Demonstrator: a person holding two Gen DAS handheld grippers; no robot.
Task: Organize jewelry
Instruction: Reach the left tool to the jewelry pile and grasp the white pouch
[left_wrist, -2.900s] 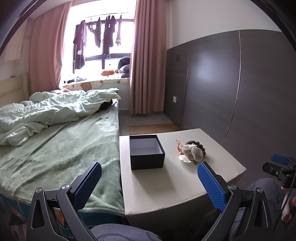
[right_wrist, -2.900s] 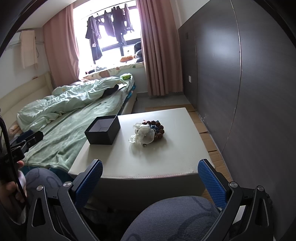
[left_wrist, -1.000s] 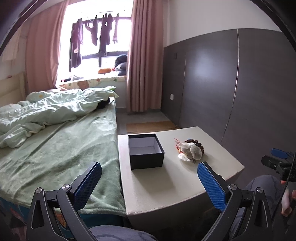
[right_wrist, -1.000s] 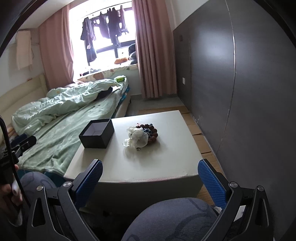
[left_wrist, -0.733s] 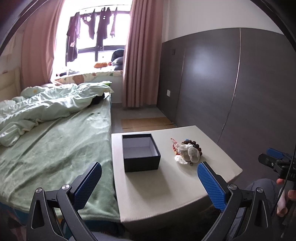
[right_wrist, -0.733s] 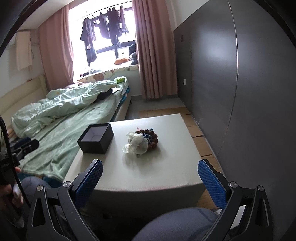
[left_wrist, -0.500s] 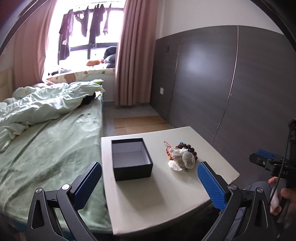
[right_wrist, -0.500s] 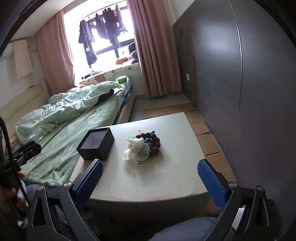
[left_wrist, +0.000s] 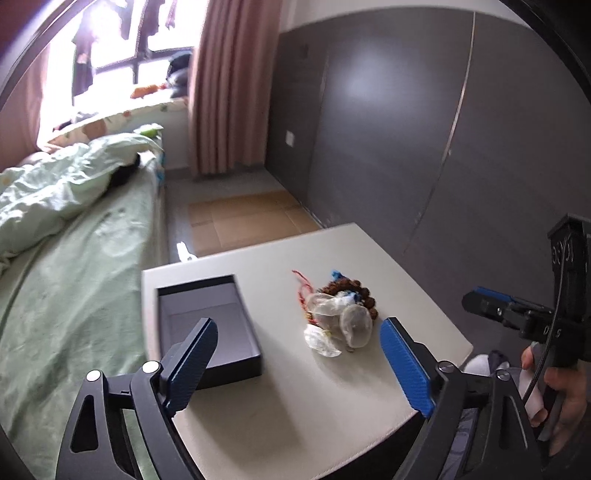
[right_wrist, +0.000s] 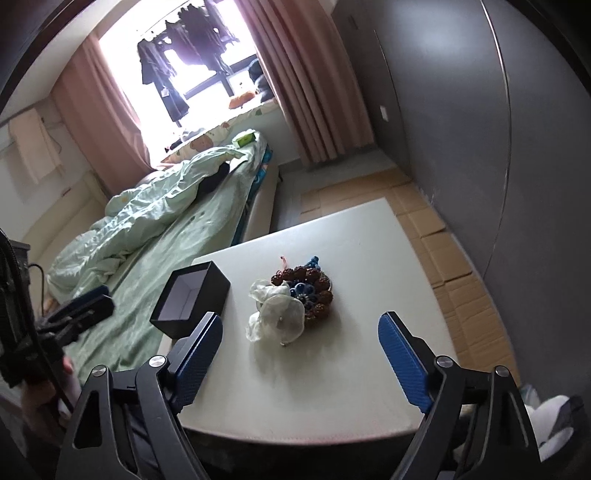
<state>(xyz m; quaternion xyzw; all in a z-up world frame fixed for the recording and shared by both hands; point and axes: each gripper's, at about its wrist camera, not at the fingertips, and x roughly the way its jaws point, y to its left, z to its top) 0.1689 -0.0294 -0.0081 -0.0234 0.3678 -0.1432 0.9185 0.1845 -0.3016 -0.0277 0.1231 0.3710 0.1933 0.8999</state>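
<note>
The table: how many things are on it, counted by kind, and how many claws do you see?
Box: 1
Bead bracelet: 1
Clear pouches: about 3, bunched, hard to separate
Claws: 2, left claw and right claw, both open
All on the table, total about 7

no readable text, labels or brands, faint pale markings on the right gripper (left_wrist: 524, 314) body at the left view's edge, too blurred to make out

Bright window (right_wrist: 207, 62), pink curtains (left_wrist: 229, 85) — green bed (left_wrist: 74, 258), grey wall (left_wrist: 406, 129).
</note>
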